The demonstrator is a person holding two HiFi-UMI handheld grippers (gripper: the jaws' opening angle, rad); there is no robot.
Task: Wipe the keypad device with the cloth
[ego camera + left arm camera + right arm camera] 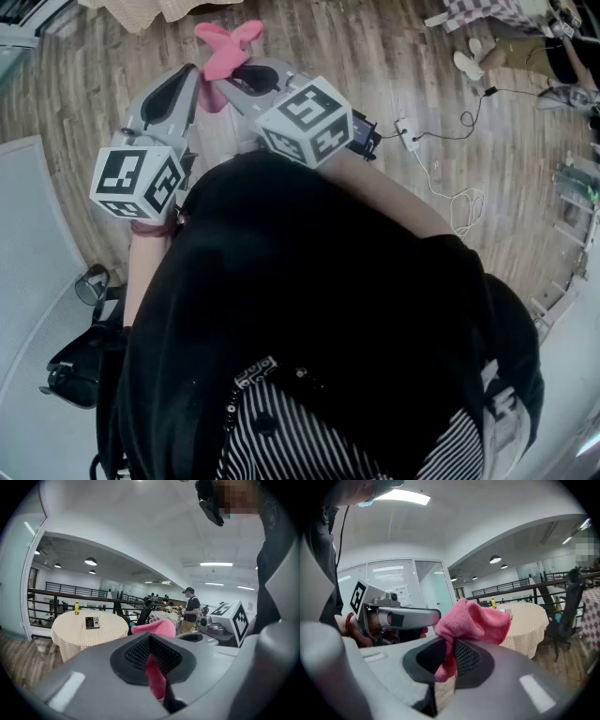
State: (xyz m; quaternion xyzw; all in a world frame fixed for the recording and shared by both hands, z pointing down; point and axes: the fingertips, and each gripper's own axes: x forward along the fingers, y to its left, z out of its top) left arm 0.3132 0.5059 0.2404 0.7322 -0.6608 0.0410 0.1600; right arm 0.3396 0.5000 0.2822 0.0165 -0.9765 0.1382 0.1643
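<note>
Your left gripper (155,670) and right gripper (444,660) both clamp the cloth (225,47); soft and limp, hold it bunched.

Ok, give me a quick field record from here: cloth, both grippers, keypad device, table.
cloth: pink, held up in the air, pinched by both grippers
left gripper: shut on the cloth
right gripper: shut on the cloth
keypad device: lying on the table, far from the cloth, not touched
table: round, checked covering, across the room
yellow bottle: upright on the table, behind the device
wiping: not yet begun
</note>
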